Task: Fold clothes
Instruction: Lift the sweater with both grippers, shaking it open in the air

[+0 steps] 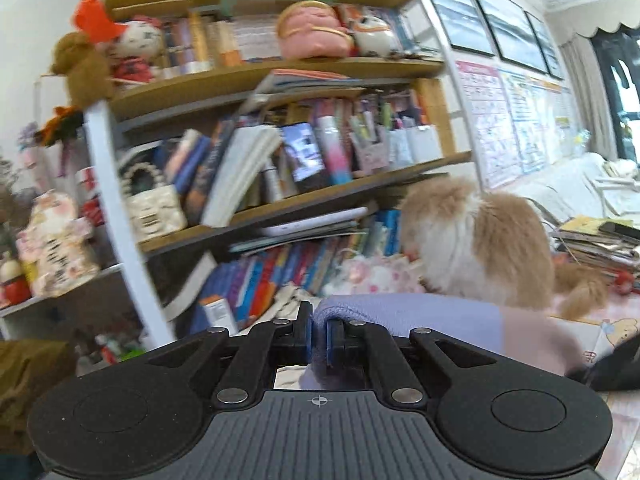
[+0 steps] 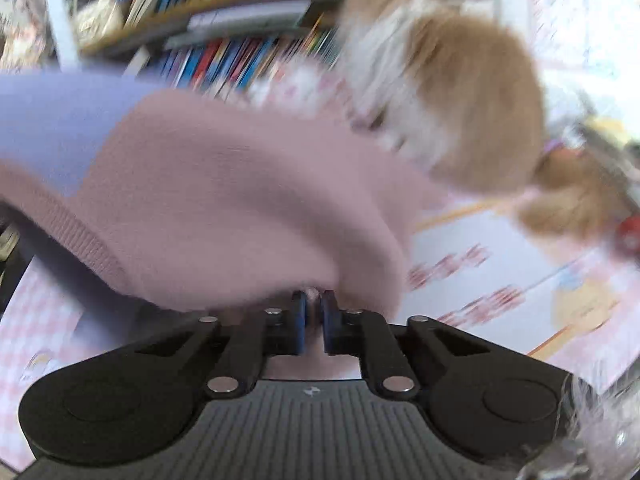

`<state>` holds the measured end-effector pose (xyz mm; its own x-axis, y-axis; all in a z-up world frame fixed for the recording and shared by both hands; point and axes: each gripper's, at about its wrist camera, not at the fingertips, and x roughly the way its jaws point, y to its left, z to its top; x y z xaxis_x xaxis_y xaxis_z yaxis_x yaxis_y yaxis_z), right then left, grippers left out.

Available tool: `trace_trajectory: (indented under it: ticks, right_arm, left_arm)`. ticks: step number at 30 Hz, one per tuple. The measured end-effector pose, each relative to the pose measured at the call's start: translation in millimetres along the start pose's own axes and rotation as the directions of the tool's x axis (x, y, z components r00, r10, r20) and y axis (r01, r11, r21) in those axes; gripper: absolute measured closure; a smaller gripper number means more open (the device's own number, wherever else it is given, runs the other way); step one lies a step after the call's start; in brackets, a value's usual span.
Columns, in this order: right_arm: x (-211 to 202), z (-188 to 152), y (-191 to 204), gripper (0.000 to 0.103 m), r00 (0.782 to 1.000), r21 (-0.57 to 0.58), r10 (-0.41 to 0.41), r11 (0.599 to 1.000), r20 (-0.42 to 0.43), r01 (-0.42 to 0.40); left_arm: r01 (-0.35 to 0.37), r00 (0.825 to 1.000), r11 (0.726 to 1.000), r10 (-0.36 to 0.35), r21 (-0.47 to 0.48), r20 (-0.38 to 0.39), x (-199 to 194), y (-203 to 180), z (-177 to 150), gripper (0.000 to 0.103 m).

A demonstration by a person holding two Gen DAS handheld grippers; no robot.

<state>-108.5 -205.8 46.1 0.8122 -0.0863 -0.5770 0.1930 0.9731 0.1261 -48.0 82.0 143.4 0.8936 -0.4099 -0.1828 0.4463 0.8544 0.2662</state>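
The sweater (image 2: 224, 200), lilac at one end and pink at the other, hangs lifted between my two claws above the patterned surface (image 2: 500, 280). My left claw (image 1: 319, 336) is clenched on the lilac edge, my right claw (image 2: 314, 316) is clenched on the pink edge, so I judge the cloth can be stretched flat before a fold. Just beyond it a fluffy cat (image 1: 472, 240) stands on the surface, with a crowded bookshelf (image 1: 280, 72) behind.
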Motion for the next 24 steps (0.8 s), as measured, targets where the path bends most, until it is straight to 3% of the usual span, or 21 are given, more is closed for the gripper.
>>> trace_trajectory:
  ticks: [2, 5, 8, 11, 13, 16, 17, 18, 19, 20, 21, 24]
  right_arm:
    - [-29, 16, -9, 0.096, 0.99, -0.077, -0.031, 0.996, 0.135, 0.041]
    - [-69, 45, -20, 0.097, 0.949, -0.182, -0.022, 0.98, 0.316, 0.083]
    - [-109, 75, -20, 0.097, 0.881, -0.262, 0.028, 0.959, 0.472, 0.11]
    - [-159, 97, -12, 0.097, 0.771, -0.297, 0.102, 0.948, 0.628, 0.117]
    - [-194, 110, -9, 0.097, 0.682, -0.307, 0.155, 0.946, 0.715, 0.107]
    - [-233, 123, -1, 0.097, 0.534, -0.339, 0.204, 0.926, 0.82, 0.167]
    - [-242, 127, 1, 0.097, 0.498, -0.344, 0.217, 0.922, 0.84, 0.18]
    - [-247, 133, 1, 0.097, 0.484, -0.351, 0.231, 0.92, 0.844, 0.174]
    - [-245, 138, 0, 0.097, 0.498, -0.361, 0.243, 0.92, 0.832, 0.155]
    - [-240, 144, -1, 0.097, 0.524, -0.371, 0.253, 0.919, 0.813, 0.131]
    - [-229, 149, -1, 0.097, 0.566, -0.379, 0.259, 0.919, 0.783, 0.103]
    - [-160, 155, 0, 0.097, 0.734, -0.38, 0.23, 0.924, 0.639, 0.041]
  left_arm:
    - [-0.025, 1.0, 0.999, 0.025, -0.021, 0.006, -13, 9, -2, 0.097]
    - [-0.057, 0.996, 0.997, 0.061, -0.049, 0.064, -38, 17, 3, 0.097]
    - [-0.099, 0.978, 0.993, 0.109, -0.063, 0.179, -72, 18, 20, 0.097]
    - [-0.143, 0.94, 0.984, 0.168, -0.102, 0.299, -110, 24, 43, 0.097]
    - [-0.157, 0.91, 0.98, 0.191, -0.122, 0.367, -132, 33, 58, 0.097]
    - [-0.165, 0.865, 0.976, 0.211, -0.139, 0.455, -160, 44, 80, 0.097]
    - [-0.16, 0.861, 0.977, 0.208, -0.141, 0.464, -164, 47, 87, 0.097]
    - [-0.153, 0.865, 0.978, 0.203, -0.144, 0.459, -163, 49, 91, 0.096]
    - [-0.142, 0.872, 0.979, 0.194, -0.146, 0.448, -160, 51, 95, 0.096]
    - [-0.126, 0.892, 0.981, 0.178, -0.148, 0.416, -151, 53, 95, 0.096]
    - [-0.122, 0.912, 0.981, 0.17, -0.151, 0.373, -138, 54, 91, 0.096]
    - [-0.097, 0.979, 0.981, 0.125, -0.169, 0.162, -76, 56, 65, 0.096]
